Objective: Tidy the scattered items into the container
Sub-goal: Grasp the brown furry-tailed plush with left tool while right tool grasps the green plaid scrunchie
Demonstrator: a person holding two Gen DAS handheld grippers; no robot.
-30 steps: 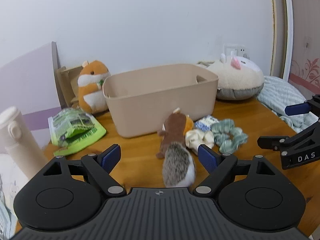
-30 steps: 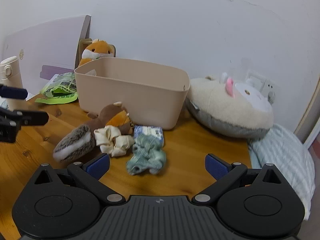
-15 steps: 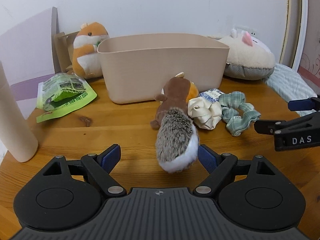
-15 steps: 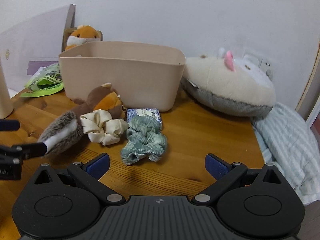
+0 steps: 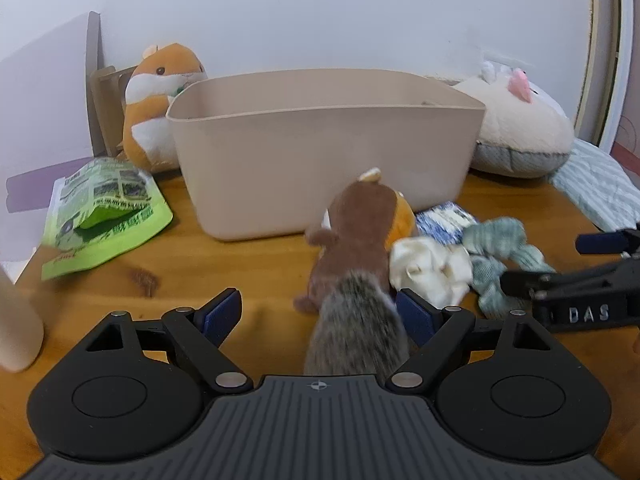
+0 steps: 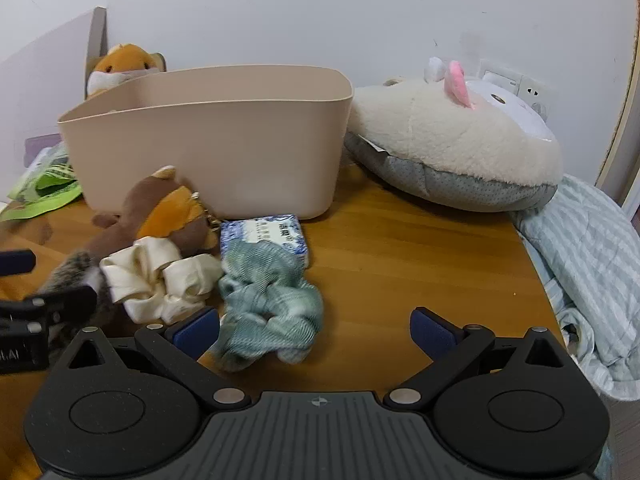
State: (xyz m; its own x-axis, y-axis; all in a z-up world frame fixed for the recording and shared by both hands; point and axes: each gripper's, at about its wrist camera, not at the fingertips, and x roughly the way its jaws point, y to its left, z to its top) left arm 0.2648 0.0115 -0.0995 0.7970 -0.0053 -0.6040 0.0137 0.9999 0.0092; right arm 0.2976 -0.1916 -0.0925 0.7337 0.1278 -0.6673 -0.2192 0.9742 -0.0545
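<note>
Each gripper, left [image 5: 319,312] and right [image 6: 315,330], has a matte black body with a ribbed centre plate bearing a small crosshair mark. Two round housings with recessed discs flank the plate. Black linkage arms pivot on silver rivets. The finger pads [image 5: 218,315] are dark blue. Raised lettering "DAS" marks one side.

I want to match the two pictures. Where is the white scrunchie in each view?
Left wrist view: the white scrunchie lies right of centre, beside the toy squirrel.
Right wrist view: the scrunchie lies at lower left, in front of the squirrel.
Shared landmark: the beige bin behind it.
</note>
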